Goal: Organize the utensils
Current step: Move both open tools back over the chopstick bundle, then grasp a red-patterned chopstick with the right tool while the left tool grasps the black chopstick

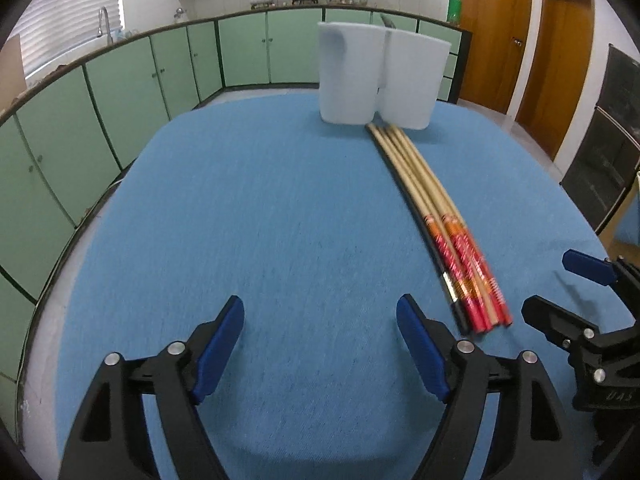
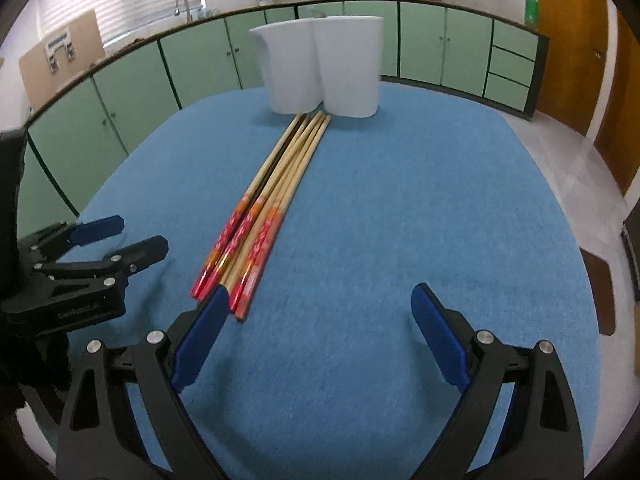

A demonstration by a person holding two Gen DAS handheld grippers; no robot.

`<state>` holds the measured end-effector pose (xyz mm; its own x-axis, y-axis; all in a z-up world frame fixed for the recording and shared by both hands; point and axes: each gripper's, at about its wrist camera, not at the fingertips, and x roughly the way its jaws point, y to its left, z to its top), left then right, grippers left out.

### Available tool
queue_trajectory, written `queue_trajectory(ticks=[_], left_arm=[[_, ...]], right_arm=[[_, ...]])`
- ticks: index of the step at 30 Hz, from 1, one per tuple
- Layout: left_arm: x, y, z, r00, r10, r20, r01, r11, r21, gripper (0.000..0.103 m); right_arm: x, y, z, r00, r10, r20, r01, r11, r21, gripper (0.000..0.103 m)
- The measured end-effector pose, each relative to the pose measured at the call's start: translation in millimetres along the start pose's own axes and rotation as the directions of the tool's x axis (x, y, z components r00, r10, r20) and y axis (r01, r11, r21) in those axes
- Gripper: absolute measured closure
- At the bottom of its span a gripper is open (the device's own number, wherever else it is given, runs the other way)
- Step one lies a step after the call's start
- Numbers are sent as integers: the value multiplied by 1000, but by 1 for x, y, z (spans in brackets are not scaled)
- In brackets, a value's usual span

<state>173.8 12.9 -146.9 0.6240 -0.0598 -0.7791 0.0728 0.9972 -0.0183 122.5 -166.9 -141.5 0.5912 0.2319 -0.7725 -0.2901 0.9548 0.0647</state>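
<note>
A blue-covered bench [image 1: 248,216] fills the view. Mint-green cabinets [image 1: 120,92] curve from nine to one o'clock under a counter with a tap [image 1: 105,24]. Window blinds [image 1: 72,12] glow at ten o'clock; wooden doors [image 1: 532,44] stand at two o'clock.

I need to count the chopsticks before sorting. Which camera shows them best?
The right wrist view: the chopsticks lie near centre, fanned enough to separate, though its own finger hides some near ends. The left wrist view shows them off to the right, packed closer and blurred.
</note>
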Motion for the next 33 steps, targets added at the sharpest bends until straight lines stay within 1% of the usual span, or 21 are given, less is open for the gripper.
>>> queue_trajectory(ticks=[6,7,13,15,17,18,19,20,21,23,25,27,28,33], left_arm=[[2,3,-3,1000,-3,-15,3,1000,-14,24],[2,3,-3,1000,-4,-15,4,1000,-14,24],[0,4,-4,1000,-6,-15,6,1000,-18,22],[-1,4,-3,1000,-3,-16,3,1000,-14,22],[-1,4,-4,1000,0,-15,0,1000,-10,22],[-1,3,-5,1000,1,-15,-1,1000,-8,22],[-2,3,-5,1000,1,-15,-1,1000,-5,22],[-2,3,-6,1000,1,-15,-1,1000,-4,22],[-2,3,-6,1000,2,-15,-2,1000,-2,22],[-3,3,-7,1000,2,-16,-2,1000,-1,22],[-4,2,-8,1000,0,-16,0,1000,1,21],[-4,0,-8,1000,-10,-16,10,1000,1,21],[-5,-1,-9,1000,-19,-15,19,1000,0,21],[-7,-15,-8,998,-64,-10,64,998,20,21]], right_arm=[[12,8,-1,996,-58,-62,55,997,-50,14],[13,6,0,996,-59,-63,56,997,-47,14],[8,-14,0,991,-126,-53,126,992,-4,14],[4,-19,-2,994,-99,-43,100,995,21,14],[1,-20,-4,998,-50,-32,51,998,38,25],[1,-18,-5,999,-34,-30,35,999,40,27],[2,-16,-6,999,-16,-30,17,999,43,34],[3,-14,-7,999,-10,-31,11,999,43,38],[3,-11,-7,999,-15,-28,16,999,37,45],[3,-8,-6,1000,4,-26,-3,1000,24,60],[4,-4,-6,1000,1,-29,-1,1000,14,71],[3,-2,-5,1000,10,-27,-10,1000,8,86],[2,-3,-6,999,20,-27,-19,1000,9,97],[1,-5,-7,1000,19,-23,-19,1000,20,97]])
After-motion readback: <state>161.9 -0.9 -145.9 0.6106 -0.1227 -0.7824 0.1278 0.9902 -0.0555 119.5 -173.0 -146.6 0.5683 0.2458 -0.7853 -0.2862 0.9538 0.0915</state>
